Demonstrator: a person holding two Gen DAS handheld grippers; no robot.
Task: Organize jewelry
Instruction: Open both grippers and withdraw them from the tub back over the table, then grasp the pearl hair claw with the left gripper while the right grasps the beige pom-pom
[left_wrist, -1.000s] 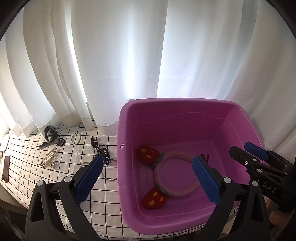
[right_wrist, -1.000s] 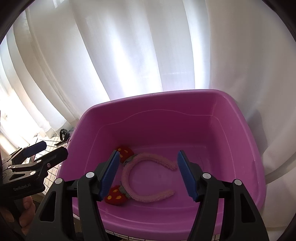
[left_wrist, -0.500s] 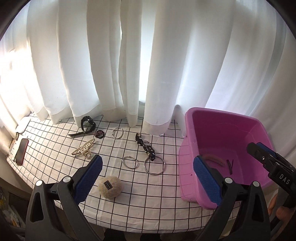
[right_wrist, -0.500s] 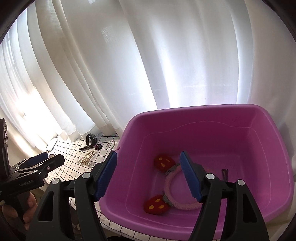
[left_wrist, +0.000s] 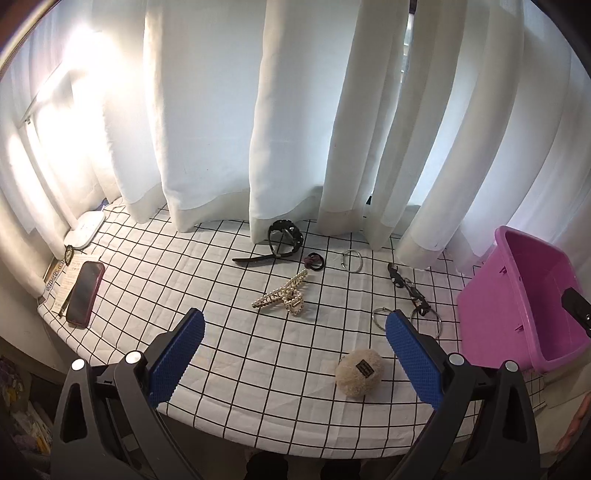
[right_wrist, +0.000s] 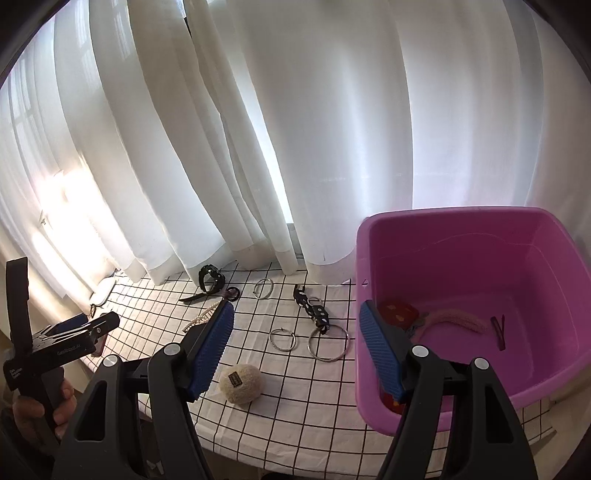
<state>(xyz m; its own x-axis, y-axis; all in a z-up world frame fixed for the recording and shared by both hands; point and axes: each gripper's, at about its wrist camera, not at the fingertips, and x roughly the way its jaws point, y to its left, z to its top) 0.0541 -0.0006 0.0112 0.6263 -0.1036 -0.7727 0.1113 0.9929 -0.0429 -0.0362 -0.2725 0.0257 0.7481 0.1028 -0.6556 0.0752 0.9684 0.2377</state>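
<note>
Jewelry lies on a checked tablecloth (left_wrist: 207, 280): a pearl hair clip (left_wrist: 283, 295), a black watch (left_wrist: 282, 236), a dark hair tie (left_wrist: 314, 260), silver hoops (left_wrist: 352, 260), a black strap with rings (left_wrist: 412, 291) and a beige fluffy ball (left_wrist: 360, 373). A purple tub (right_wrist: 476, 295) at the right holds a pink headband (right_wrist: 458, 318) with red strawberries and a small clip (right_wrist: 498, 330). My left gripper (left_wrist: 295, 354) is open and empty above the near table edge. My right gripper (right_wrist: 297, 350) is open and empty, between the ball (right_wrist: 242, 382) and the tub.
A phone in a dark red case (left_wrist: 85, 288) lies on papers at the table's left edge, with a white object (left_wrist: 85, 228) behind it. White curtains (left_wrist: 295, 110) hang along the back and touch the cloth. The tub also shows at the right (left_wrist: 517, 295).
Both grippers have pulled back and swung left, away from the tub. The left view now looks over the jewelry on the cloth instead of into the tub. Both stay open and empty.
</note>
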